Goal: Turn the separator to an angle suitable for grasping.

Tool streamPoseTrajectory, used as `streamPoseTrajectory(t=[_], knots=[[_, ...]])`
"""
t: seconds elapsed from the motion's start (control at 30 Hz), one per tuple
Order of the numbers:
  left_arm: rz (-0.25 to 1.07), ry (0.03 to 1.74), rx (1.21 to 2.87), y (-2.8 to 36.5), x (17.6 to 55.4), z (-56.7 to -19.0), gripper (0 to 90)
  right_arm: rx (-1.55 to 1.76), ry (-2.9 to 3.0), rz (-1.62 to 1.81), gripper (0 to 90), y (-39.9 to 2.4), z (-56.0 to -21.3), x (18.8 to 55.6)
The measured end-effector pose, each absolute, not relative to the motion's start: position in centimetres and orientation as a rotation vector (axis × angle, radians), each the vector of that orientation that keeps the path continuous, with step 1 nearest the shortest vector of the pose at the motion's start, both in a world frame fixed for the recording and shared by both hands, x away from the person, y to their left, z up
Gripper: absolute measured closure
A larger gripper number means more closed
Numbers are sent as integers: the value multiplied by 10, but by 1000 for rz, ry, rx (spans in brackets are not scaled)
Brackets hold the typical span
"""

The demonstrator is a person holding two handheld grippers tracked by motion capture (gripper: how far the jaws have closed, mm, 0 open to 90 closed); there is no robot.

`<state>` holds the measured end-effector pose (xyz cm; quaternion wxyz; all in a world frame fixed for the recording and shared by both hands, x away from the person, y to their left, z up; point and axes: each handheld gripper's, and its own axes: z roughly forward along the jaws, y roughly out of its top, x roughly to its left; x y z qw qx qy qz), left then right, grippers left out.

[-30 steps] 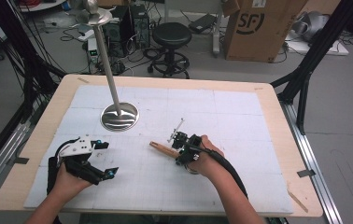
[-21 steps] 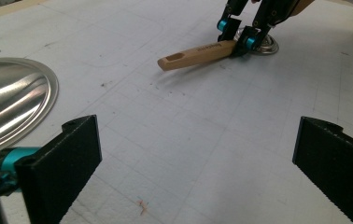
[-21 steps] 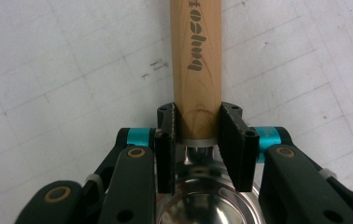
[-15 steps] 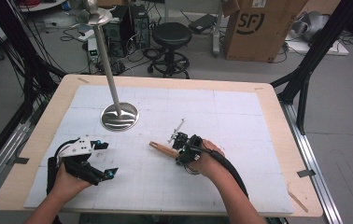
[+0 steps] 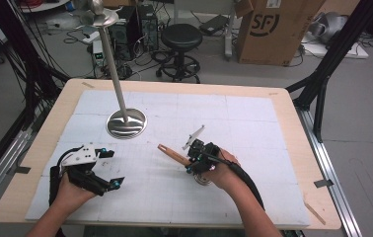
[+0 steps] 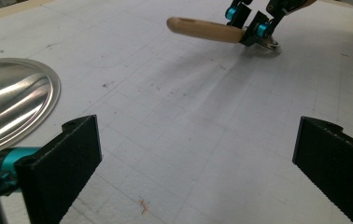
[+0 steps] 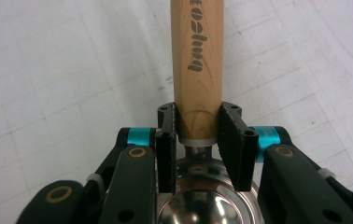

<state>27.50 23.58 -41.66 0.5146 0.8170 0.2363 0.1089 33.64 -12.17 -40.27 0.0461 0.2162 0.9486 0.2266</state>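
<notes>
High view first, and we see the right tool (image 5: 193, 157) at mid-tabletop, clamped on the wooden handle (image 5: 172, 153) of a small metal utensil. The handle sticks out up and to the left, tilted a little off the white gridded mat (image 5: 253, 128). Over to the right gripper view: the two black jaws are pressed against either side of the handle (image 7: 198, 60) just above its metal collar, and we catch a shiny rounded bowl (image 7: 202, 210) right below the grip. There is dark lettering on the wood, too small for us to read.

On the near left, the left tool (image 5: 110, 168) rests low over the mat with its jaws spread wide and nothing between them. The left gripper view confirms it: bare gridded mat between the jaws, the right tool (image 6: 251, 25) and its handle well across the tabletop.

Behind the left tool stands a metal stand, round base (image 5: 126, 123) on the mat, its slim pole (image 5: 113, 69) leaning up toward the far edge.
</notes>
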Motion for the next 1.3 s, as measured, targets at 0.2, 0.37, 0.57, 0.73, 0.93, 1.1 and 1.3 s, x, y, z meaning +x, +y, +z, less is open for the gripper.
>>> streamPoseTrajectory(t=[0.2,0.37,0.57,0.73,0.93,1.1,1.3], knots=[[262,568,1964,236,275,-417,17,650,2850,841,692,-134,-394,331],[261,571,1959,236,275,-417,17,653,2808,991,692,-145,-387,327],[260,568,1957,236,274,-416,17,632,2754,1130,692,-160,-383,323],[259,571,1950,237,275,-416,17,609,2713,1272,691,-173,-377,319],[257,567,1915,240,276,-411,17,598,2668,1389,691,-180,-373,317],[263,536,1888,242,274,-402,17,556,2654,1454,691,-180,-371,316],[245,509,1886,238,276,-395,17,502,2655,1488,691,-177,-370,315]])
